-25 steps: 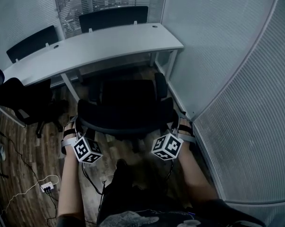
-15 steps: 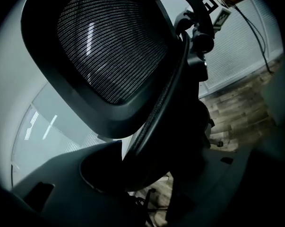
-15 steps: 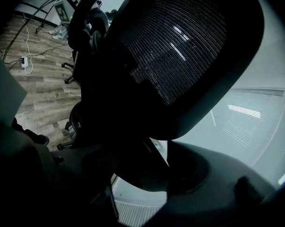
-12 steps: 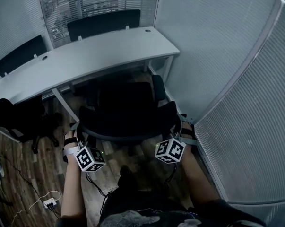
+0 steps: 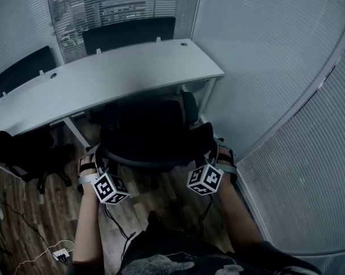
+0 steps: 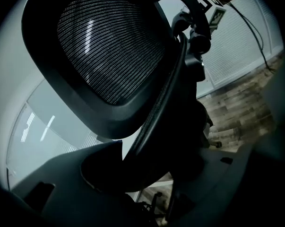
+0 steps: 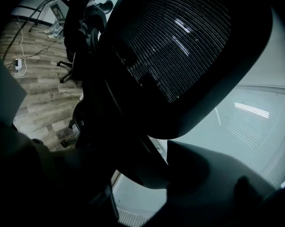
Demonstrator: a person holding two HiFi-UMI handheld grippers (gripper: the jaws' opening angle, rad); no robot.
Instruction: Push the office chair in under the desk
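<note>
Head view showed you mid-push: the office chair (image 5: 152, 133) stood with its seat front at the desk's (image 5: 103, 76) near edge. Your left gripper (image 5: 94, 156) and right gripper (image 5: 216, 153) each clamped one side of its backrest. Next, I judge, it needed an even, straight shove.

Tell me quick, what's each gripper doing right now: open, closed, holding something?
Left gripper: closed on the office chair, at one side of its back.
Right gripper: closed on the same chair, at the opposite side.
</note>
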